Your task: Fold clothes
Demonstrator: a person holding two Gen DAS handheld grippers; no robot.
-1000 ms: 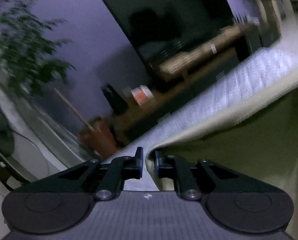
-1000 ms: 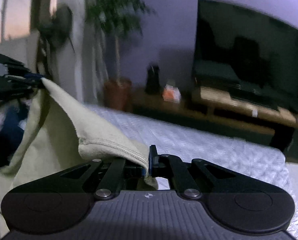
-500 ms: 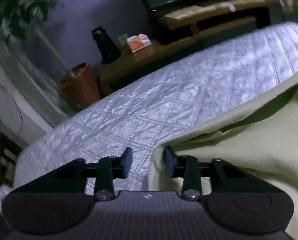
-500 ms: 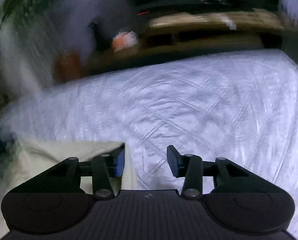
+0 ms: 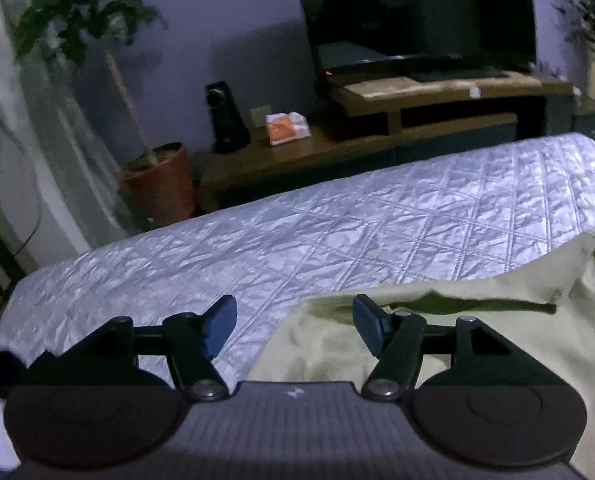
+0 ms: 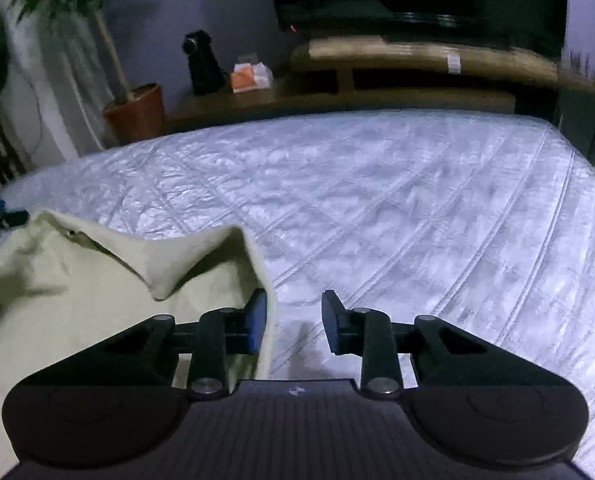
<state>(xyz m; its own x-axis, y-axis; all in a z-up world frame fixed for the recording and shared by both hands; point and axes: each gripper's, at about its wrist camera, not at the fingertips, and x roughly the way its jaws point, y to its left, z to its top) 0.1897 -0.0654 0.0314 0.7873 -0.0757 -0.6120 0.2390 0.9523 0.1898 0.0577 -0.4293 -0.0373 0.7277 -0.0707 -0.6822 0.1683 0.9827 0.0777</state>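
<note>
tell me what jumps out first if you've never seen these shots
A pale green garment lies rumpled on the shiny quilted bed cover, beside both open grippers: right and left. Behind the bed, a dark TV and a potted plant stand by the wall.

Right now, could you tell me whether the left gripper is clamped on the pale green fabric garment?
No, the left gripper is open, and the pale green garment lies loose on the quilted white bedcover.

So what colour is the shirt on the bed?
Pale yellow-green shirt, clearest in the right wrist view.
</note>
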